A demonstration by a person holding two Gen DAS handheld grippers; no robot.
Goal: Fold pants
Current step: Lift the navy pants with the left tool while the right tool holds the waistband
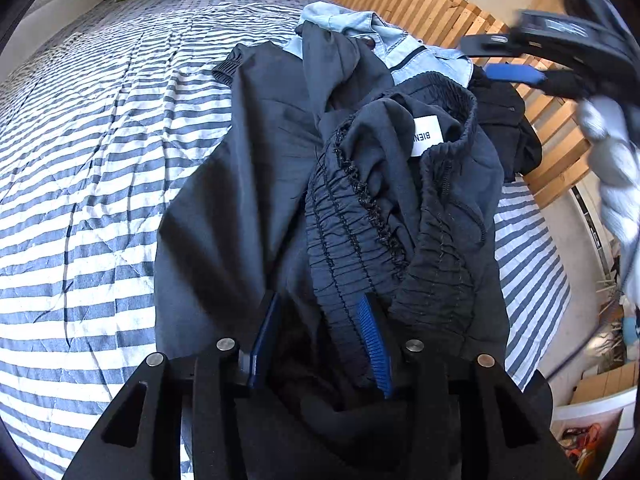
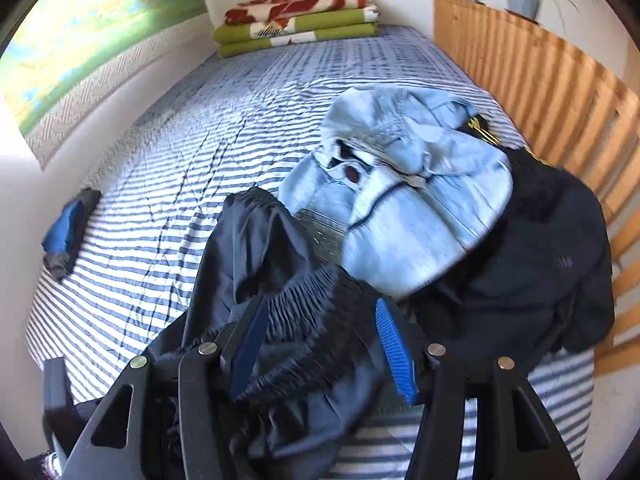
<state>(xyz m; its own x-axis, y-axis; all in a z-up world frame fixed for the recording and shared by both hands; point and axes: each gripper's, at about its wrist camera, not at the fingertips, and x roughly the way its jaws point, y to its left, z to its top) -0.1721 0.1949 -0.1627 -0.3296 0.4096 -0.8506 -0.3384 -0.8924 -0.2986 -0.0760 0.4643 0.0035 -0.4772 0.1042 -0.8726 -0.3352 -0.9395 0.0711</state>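
The dark navy pants [image 1: 280, 168] lie crumpled on the blue-and-white striped bedspread [image 1: 80, 184], near the wooden slatted bed frame [image 1: 420, 8], with the elastic waistband [image 1: 352, 248] bunched up and turned partly inside out so that a white label [image 1: 427, 136] shows; its print is cut off by a fold. In the left wrist view the left gripper [image 1: 320, 340] has its blue-padded fingers standing apart, with waistband fabric heaped between them; whether either pad presses the cloth cannot be told, because the fabric hides the lower fingers. In the right wrist view the right gripper [image 2: 324, 348] is likewise spread, its fingers straddling the gathered waistband [image 2: 304, 320] without closing on it. The same gripper appears blurred at the upper right of the left view, held by a hand in a pale glove [image 1: 616, 168], also smeared by motion. A light blue denim garment [image 2: 404, 204] lies partly over the far end of the pants, and a black garment [image 2: 532, 264] sits beside it against the frame, its shape hard to make out. Folded green and patterned blankets [image 2: 296, 24] are stacked at the far end of the bed. A small blue and grey folded item [image 2: 66, 232] lies near the wall.
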